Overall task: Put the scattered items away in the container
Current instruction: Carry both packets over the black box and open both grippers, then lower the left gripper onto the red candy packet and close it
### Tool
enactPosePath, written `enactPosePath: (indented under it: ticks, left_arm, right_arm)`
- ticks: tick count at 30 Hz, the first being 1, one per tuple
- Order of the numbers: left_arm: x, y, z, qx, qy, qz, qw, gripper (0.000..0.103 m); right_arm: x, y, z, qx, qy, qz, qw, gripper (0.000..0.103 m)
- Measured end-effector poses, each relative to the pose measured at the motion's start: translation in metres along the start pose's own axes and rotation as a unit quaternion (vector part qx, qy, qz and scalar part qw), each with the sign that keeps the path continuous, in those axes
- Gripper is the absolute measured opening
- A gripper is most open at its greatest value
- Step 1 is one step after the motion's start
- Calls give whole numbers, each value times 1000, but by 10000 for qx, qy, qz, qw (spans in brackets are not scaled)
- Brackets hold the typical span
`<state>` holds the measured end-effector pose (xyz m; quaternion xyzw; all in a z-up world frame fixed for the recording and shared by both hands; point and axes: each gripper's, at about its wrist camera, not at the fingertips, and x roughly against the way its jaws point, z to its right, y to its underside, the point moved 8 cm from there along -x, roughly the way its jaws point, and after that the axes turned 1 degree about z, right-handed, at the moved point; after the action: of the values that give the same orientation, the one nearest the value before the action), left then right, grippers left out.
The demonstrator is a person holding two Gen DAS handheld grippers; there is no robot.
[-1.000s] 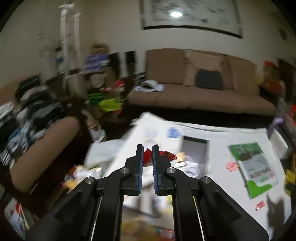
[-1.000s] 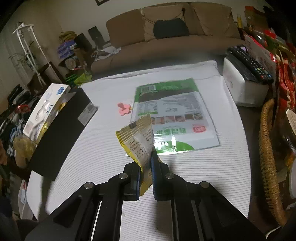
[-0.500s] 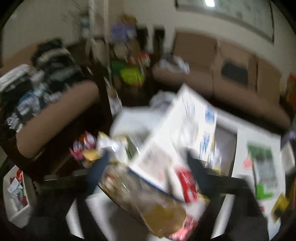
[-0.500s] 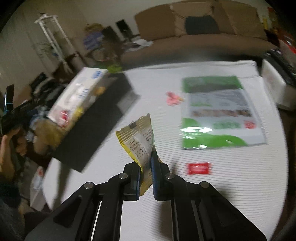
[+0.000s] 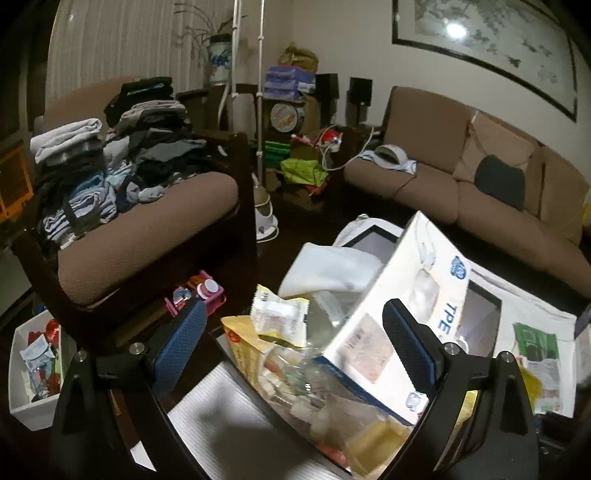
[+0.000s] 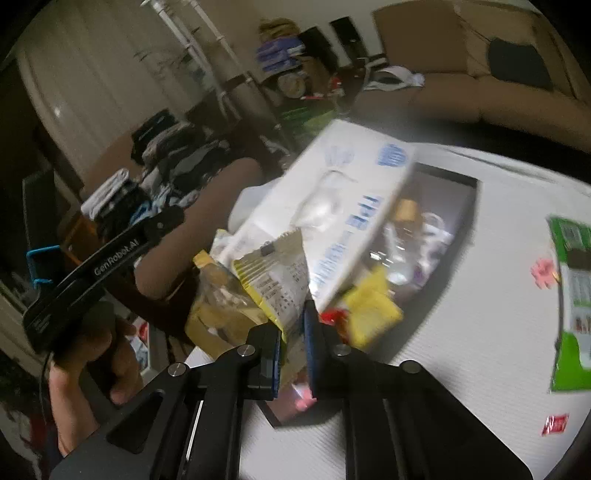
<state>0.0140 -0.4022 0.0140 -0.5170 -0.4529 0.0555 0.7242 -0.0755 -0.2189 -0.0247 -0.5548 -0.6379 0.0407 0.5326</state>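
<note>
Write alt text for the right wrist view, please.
The right gripper, jaws opening, still pinches a yellow snack packet over the black container, already crowded with snacks beside a white box. The person's left hand holds the left gripper nearby.

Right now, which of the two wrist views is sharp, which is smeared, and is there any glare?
Left wrist view: sharp, with fisheye bending at the edges; a lamp reflection glares on the framed picture. Right wrist view: motion-smeared across the white box and table; only the right gripper and its yellow packet stay fairly crisp.
</note>
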Motion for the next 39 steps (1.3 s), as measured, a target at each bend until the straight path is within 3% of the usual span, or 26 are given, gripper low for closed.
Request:
enactPosePath:
  ticks: [1, 2, 3, 4, 5, 11, 14, 17, 18, 20, 21, 24, 26, 27, 29, 31, 32, 34, 36, 39]
  left_arm:
    - [-2, 0, -2, 15, -13, -34, 10000, 96]
    - [-4, 0, -3, 29, -19, -68, 10000, 96]
    - [-4, 0, -4, 40, -13, -91, 9999, 96]
    - [-5, 1, -5, 47, 3, -100, 9999, 96]
    - [-5, 1, -6, 48, 14, -105, 9999, 96]
    - [-3, 2, -3, 118, 111, -109, 9998, 96]
    - [6, 3, 33, -422, 494, 14, 9979, 96]
    - [24, 16, 92, -1170, 1070, 100, 9873, 96]
    - [32, 25, 119, -1467, 1532, 63, 9772, 98]
    - [54, 49, 176, -2085, 2533, -42, 9446, 100]
    - [63, 60, 196, -2330, 2806, -82, 9311, 103]
    - [84, 107, 260, -3073, 3343, -323, 8904, 103]
    - [90, 150, 302, -3601, 3538, -581, 8613, 103]
    - [91, 167, 318, -3816, 3593, -635, 8492, 103]
    - [90, 213, 353, -4350, 3733, -629, 8170, 103]
    - [82, 258, 376, -4739, 3769, -702, 7927, 99]
    - [74, 279, 385, -4854, 3722, -827, 7868, 94]
    - [61, 310, 400, -4808, 3725, -1180, 7850, 74]
    - [57, 326, 407, -4648, 3836, -1421, 7852, 70]
    - [57, 338, 418, -4691, 3868, -1335, 7827, 70]
  right_arm:
    - [-6, -1, -3, 13, 35, -58, 10000, 15]
    - [-11, 0, -4, 11, 96, -142, 9999, 35]
    - [-14, 0, -3, -6, 215, -215, 9995, 68]
    - [-12, -1, 0, -40, 347, -196, 9992, 79]
    - [-7, -2, 5, -92, 407, -68, 9991, 84]
    - [51, -5, 61, -430, 630, 304, 9966, 85]
    - [99, 11, 121, -568, 1285, 398, 9893, 87]
    - [151, 46, 192, -797, 2232, 391, 9707, 88]
    - [167, 62, 215, -837, 2564, 336, 9624, 88]
    - [194, 93, 254, -949, 3011, 209, 9486, 88]
    - [203, 106, 269, -1056, 3132, 181, 9436, 88]
    - [228, 139, 313, -1655, 3244, 245, 9310, 88]
    - [239, 155, 340, -2263, 3289, 271, 9164, 88]
    - [241, 158, 348, -2452, 3246, 269, 9131, 88]
    - [246, 159, 361, -2680, 3043, 384, 9133, 88]
    - [251, 158, 365, -2722, 3097, 456, 9099, 88]
    - [252, 157, 366, -2698, 3124, 453, 9097, 88]
    - [252, 156, 363, -2697, 3058, 471, 9119, 88]
    - [252, 158, 362, -2799, 2965, 495, 9117, 88]
    - [249, 157, 358, -2886, 2841, 462, 9132, 88]
